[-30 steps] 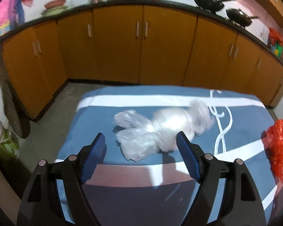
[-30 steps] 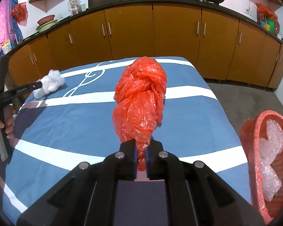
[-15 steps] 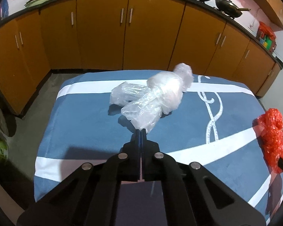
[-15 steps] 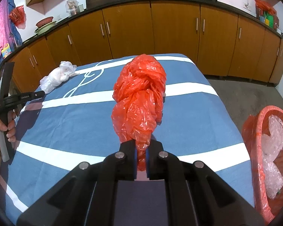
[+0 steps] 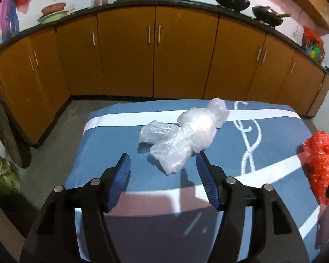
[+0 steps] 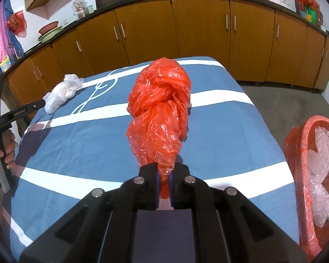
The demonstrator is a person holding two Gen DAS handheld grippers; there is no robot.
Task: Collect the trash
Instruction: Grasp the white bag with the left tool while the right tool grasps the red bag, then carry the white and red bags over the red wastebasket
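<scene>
Left gripper (image 5: 163, 171): jaws have just been opening and now stand apart, nothing pressed between the pads; the near tail of the clear plastic bag (image 5: 183, 134) lies just ahead of the gap, so the spread looks set to straddle it. Bag rests on the blue striped cloth (image 5: 111, 153), crumpled, light, likely to slip unless a bunched fold is taken. Right gripper (image 6: 164, 186): jaws together, clamped on the lower tail of the red plastic bag (image 6: 159, 107), which stands up in front of the camera over the cloth, pinched at a twisted end where the film is thick enough to hold. Red basket (image 6: 304, 135) sits on the floor just past the cloth's right edge, already holding clear plastic; judged the drop point, hence red bag held ready on that side
</scene>
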